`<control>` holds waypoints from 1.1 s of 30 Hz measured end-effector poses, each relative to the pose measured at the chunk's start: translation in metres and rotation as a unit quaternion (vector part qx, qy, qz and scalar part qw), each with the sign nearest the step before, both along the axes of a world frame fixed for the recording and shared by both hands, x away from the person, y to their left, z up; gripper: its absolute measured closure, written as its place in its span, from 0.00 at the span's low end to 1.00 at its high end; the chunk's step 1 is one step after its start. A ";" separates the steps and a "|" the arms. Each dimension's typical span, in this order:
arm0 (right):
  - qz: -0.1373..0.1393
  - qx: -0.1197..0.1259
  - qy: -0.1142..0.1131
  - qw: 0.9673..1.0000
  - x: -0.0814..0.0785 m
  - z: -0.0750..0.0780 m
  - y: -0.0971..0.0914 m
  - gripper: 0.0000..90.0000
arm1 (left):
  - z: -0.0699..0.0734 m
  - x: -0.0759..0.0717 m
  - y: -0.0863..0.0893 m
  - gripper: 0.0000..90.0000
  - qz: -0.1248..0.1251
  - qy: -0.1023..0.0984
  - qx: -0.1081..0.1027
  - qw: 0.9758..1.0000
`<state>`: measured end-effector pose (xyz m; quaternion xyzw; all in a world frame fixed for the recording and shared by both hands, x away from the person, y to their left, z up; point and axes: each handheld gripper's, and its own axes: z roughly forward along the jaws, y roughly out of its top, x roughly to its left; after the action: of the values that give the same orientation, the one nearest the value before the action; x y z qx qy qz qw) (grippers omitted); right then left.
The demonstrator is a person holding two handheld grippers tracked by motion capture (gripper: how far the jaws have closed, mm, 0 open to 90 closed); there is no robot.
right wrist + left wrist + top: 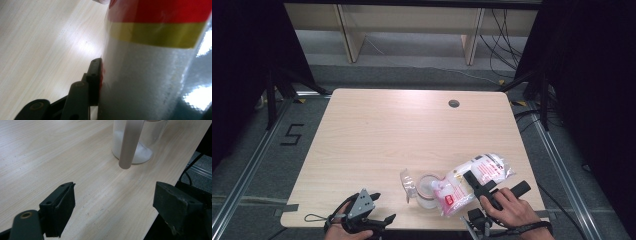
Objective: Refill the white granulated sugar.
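Hiding one of the right gripper's [477, 186] fingers: the bag [472, 181].

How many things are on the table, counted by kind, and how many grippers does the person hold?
Plastic bags of white powder: 1, the bag, held over the jar
Glass jars: 1, the jar
Grippers: 2, the left gripper and the right gripper
Total: 4

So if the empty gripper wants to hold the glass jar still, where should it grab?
Probably low on the round wall of the glass jar, coming level from the left hand-held gripper side. That side is bare; the bag in the right hand-held gripper tips over its mouth.
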<state>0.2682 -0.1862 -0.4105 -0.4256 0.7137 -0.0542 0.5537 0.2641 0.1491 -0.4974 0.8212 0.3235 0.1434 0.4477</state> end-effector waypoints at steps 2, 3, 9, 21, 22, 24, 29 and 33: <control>-0.092 0.090 -0.001 0.992 -0.009 -0.008 -0.013 0.70 | 0.000 0.000 0.000 0.19 0.000 0.003 0.003 1.000; -0.092 0.090 -0.001 0.992 -0.009 -0.008 -0.013 0.70 | 0.000 0.000 0.000 0.19 0.000 0.003 0.003 1.000; -0.088 0.075 -0.005 0.993 -0.012 -0.008 -0.009 0.70 | 0.000 0.000 0.000 0.19 0.001 0.003 -0.001 1.000; -0.096 0.065 -0.009 0.993 -0.012 -0.006 -0.008 0.71 | 0.000 0.000 0.000 0.19 0.004 0.003 -0.006 1.000; -0.095 0.068 -0.009 0.993 -0.011 -0.006 -0.007 0.71 | 0.000 0.000 0.000 0.19 0.005 0.002 -0.005 1.000; -0.082 0.052 -0.015 0.995 -0.010 -0.004 -0.006 0.71 | 0.000 0.000 0.000 0.19 0.004 0.003 -0.005 1.000; -0.089 0.059 -0.009 0.994 -0.012 -0.007 -0.005 0.71 | -0.001 0.000 -0.001 0.19 0.004 0.003 -0.006 1.000; -0.089 0.053 -0.008 0.995 -0.011 -0.007 -0.006 0.71 | 0.000 0.000 0.000 0.19 0.005 0.002 -0.005 1.000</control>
<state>0.2571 -0.1918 -0.4177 -0.3303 0.7461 -0.0685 0.5741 0.2641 0.1487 -0.4978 0.8175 0.3294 0.1420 0.4506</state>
